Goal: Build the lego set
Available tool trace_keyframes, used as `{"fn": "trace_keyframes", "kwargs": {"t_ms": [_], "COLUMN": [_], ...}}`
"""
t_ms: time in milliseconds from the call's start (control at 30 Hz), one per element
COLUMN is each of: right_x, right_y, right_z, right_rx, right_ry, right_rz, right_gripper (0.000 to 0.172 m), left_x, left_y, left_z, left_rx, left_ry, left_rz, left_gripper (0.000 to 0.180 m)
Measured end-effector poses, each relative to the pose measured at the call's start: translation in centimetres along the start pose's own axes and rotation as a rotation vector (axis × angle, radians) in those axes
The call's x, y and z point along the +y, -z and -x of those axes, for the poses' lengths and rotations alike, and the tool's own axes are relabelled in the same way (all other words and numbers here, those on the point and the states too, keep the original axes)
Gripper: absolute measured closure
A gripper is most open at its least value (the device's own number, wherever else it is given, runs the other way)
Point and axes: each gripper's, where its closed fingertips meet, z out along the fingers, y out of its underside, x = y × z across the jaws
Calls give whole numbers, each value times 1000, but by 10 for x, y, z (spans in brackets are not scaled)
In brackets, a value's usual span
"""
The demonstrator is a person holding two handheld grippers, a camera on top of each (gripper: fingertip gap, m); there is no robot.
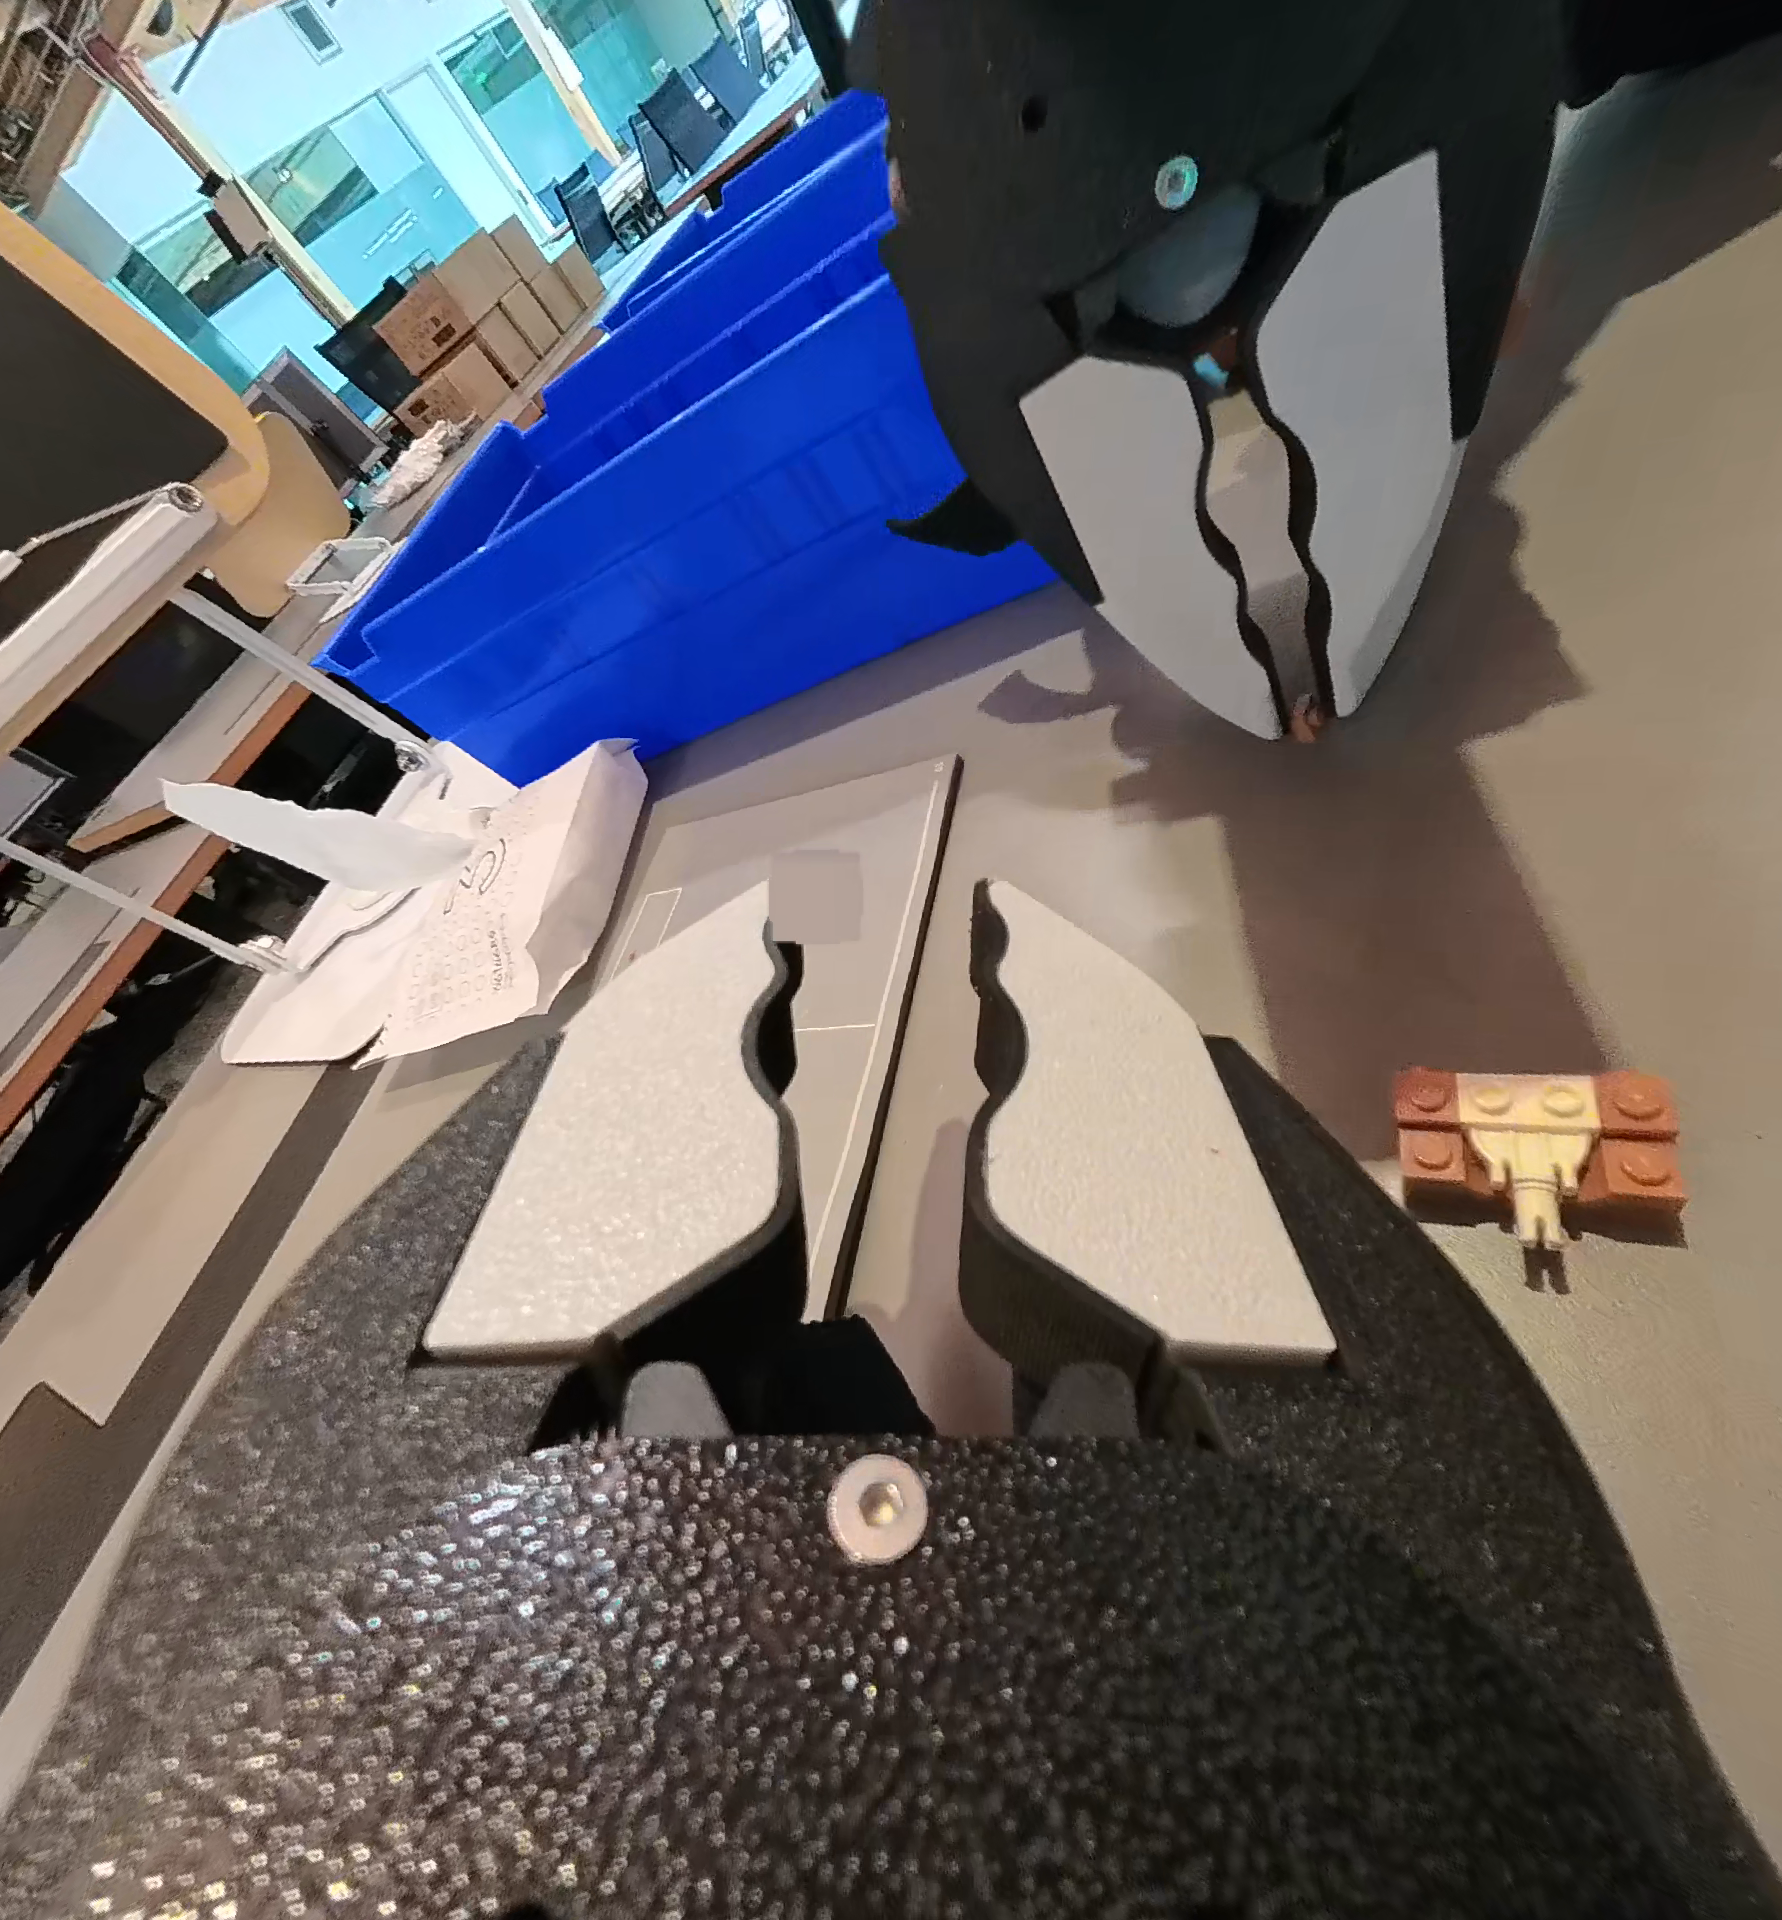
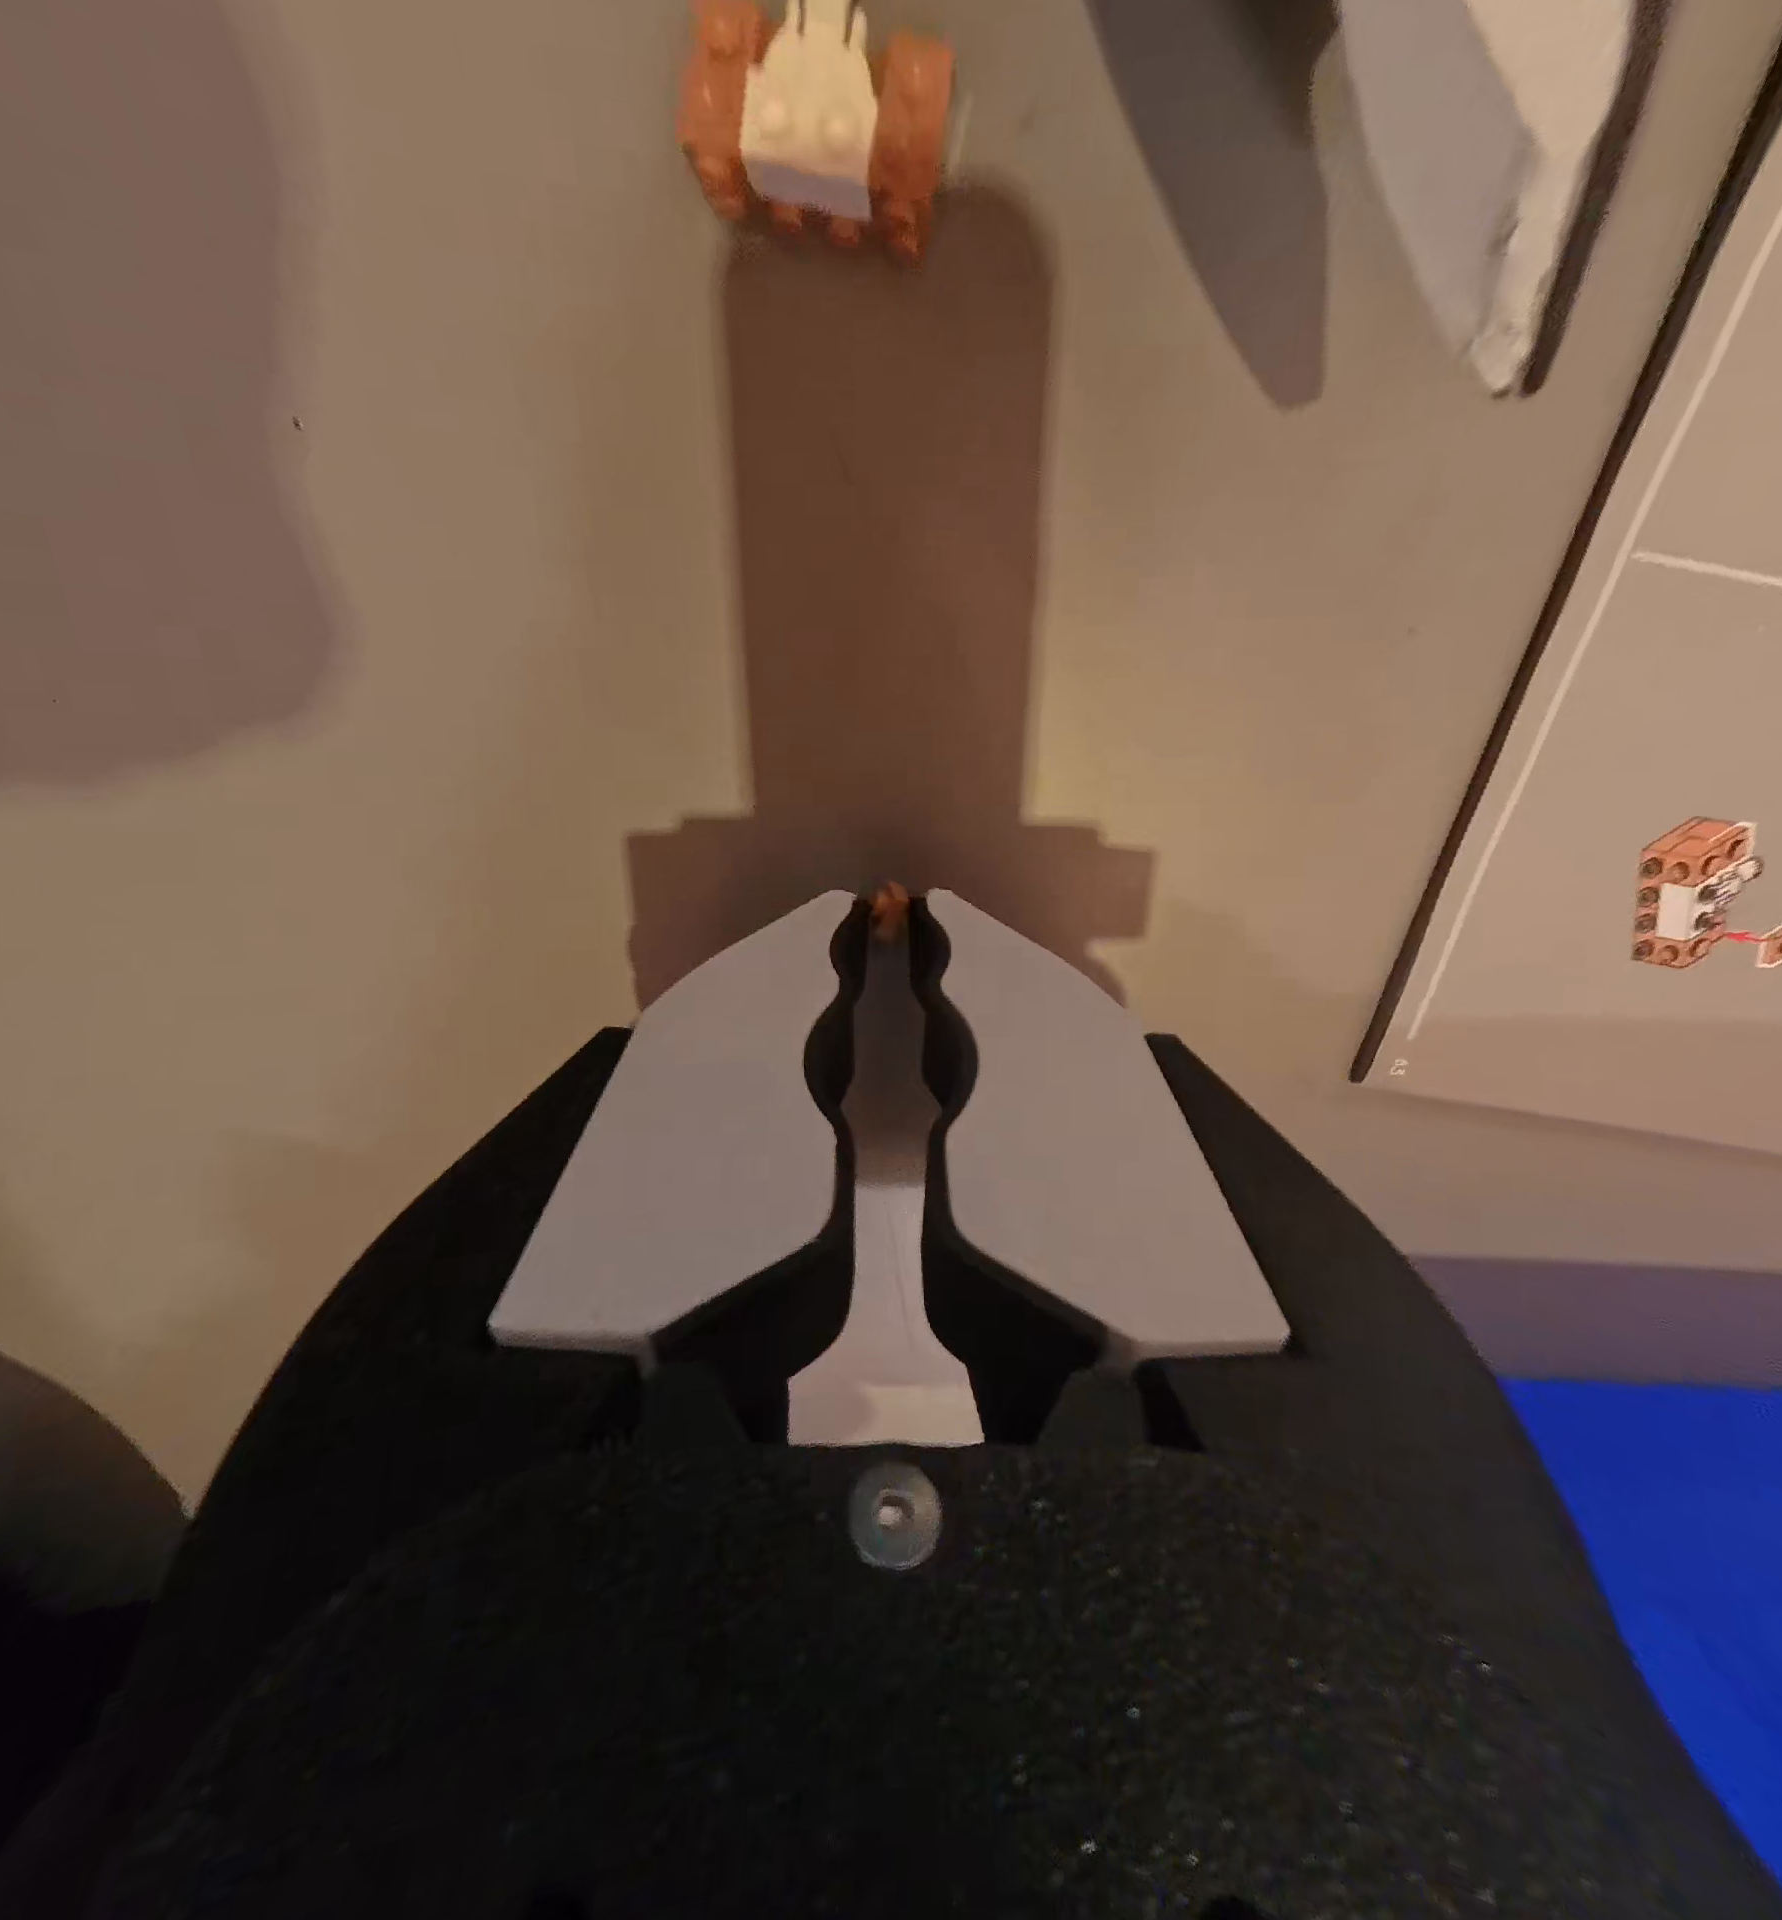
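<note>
**Brown stud pinched at the right fingertips, brick build waiting on the table**

Your right gripper (image 2: 892, 914) has its fingers nearly together, pinching a tiny brown piece (image 2: 889, 909) at the very tips — it also shows from the left wrist view as a small brown speck between the pads (image 1: 1305, 713), just above the grey table (image 1: 1645, 727). Your left gripper (image 1: 882, 935) holds nothing; its fingers are spread, and between them you see only an open instruction sheet (image 1: 845, 831) lying flat on the table.

The brown-and-cream brick build (image 1: 1539, 1143) sits on the table by itself, just beside the left gripper's right finger and well apart from the right gripper's tips. Neither gripper touches it. Seen from the right wrist, the build (image 2: 814, 125) lies straight ahead of the pinched piece, at the far end of the gripper's long shadow.

On the sheet, a printed diagram (image 2: 1697, 904) shows a similar brown-and-white build with a small brown piece drawn beside it. Blue bins (image 1: 710, 499) line the table's far edge, and a crumpled white paper bag (image 1: 451, 925) lies near them — both away from either gripper.
</note>
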Motion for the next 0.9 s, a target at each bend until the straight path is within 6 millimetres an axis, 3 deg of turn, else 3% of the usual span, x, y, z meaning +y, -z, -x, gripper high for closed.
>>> {"fn": "trace_keyframes", "kwargs": {"t_ms": [367,500,633,700,800,900], "right_x": [4,-9,-12,1,36,90], "right_y": [7,35,92,125,167,175], "right_z": [4,4,-10,-28,-62,-105], "right_rx": [-1,-6,10,49,131,262], "right_ry": [6,3,-47,-106,-229,-395], "right_rz": [-9,-134,-358,-466,-595,-549], "right_gripper": [143,141,141,141,141,141], "left_x": [3,3,3,3,3,3], "left_y": [-3,-2,-2,-2,-2,-3], "left_z": [2,2,1,2,2,3], "left_rx": [-17,-18,-18,-18,-19,-21], "left_ry": [-2,-3,-5,-4,-2,-6], "left_rz": [28,27,26,26,27,22], "left_gripper": [150,150,150,150,150,150]}}
